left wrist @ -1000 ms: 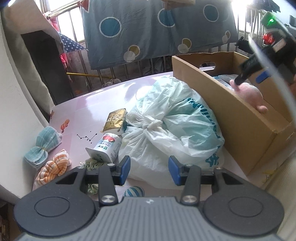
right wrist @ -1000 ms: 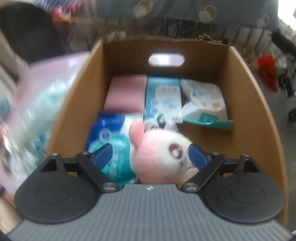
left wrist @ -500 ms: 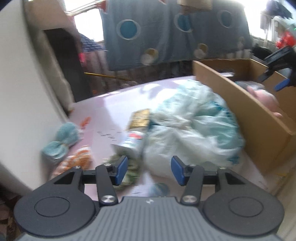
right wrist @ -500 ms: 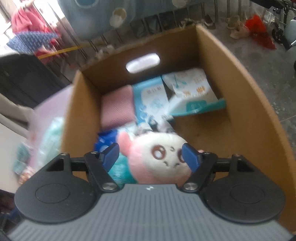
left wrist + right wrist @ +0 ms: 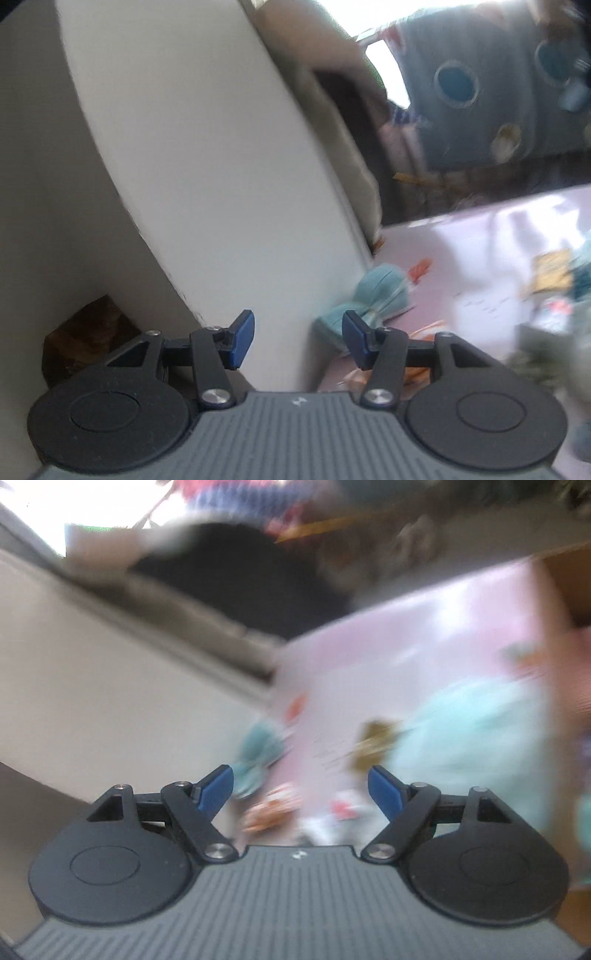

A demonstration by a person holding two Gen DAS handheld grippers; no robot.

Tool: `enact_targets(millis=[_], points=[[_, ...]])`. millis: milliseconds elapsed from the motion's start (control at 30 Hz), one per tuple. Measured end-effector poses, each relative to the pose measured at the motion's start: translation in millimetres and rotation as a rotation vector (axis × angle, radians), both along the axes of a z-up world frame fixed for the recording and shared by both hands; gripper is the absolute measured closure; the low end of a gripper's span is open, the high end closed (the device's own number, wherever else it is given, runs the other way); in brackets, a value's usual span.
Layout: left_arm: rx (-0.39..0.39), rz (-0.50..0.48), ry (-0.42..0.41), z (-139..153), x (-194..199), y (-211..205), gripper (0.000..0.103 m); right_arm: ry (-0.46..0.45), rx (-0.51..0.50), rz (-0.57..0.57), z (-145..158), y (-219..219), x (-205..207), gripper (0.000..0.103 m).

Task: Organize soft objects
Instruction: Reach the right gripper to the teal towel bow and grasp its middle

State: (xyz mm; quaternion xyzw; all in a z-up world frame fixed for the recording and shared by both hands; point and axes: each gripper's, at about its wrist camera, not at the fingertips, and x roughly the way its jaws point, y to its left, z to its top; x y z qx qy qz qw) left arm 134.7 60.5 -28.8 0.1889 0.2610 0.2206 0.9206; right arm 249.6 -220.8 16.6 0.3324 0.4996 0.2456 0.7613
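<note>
The left gripper (image 5: 298, 338), with blue pads on black fingers, is seen part open with nothing between its jaws, which have been opening over the last second; it is aimed at the foot of a white wall panel (image 5: 207, 155) beside the pale pink tabletop (image 5: 491, 240). A soft teal fabric bow (image 5: 373, 295) lies on that tabletop against the panel, just past the left gripper's right-hand pad, and an orange-and-white striped fabric bow (image 5: 424, 328) is glimpsed just beside it, partly hidden by the finger. The right gripper (image 5: 300, 788) is seen wide apart and empty, its jaws having opened slightly after closing; its view is badly blurred. There the teal bow (image 5: 255, 760), the orange bow (image 5: 269, 812), a pale mint plastic bag (image 5: 476, 738) and a brown cardboard box edge (image 5: 569, 579) can be made out.
</note>
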Motion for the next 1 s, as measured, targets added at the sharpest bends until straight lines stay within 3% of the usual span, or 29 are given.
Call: enact_targets(millis=[100,300,467,633,767,833,900,1000], points=[[-0.003,0.014,0.058,-20,29,9,0.049,0.090,0.061,0.051,-33,70,42,0.023],[-0.057,0.023,0.118,-46,64,33,0.049,0.212,0.076,0.078,-96,166,106,0.022],[-0.093,-0.002,0.177,-63,87,43,0.049,0.283,0.116,0.056,-141,206,136,0.022],[-0.124,-0.021,0.195,-76,104,49,0.050,0.292,0.107,0.075,-163,231,145,0.022],[-0.140,-0.044,0.189,-78,107,51,0.076,0.279,0.132,0.085,-174,243,146,0.023],[-0.143,-0.047,0.190,-80,108,51,0.087,0.263,0.127,0.089,-173,245,145,0.028],[-0.157,-0.049,0.193,-79,106,51,0.091,0.259,0.101,0.094,-174,248,144,0.052],[-0.151,-0.059,0.181,-77,99,47,0.094,0.279,0.106,0.078,-178,243,141,0.065]])
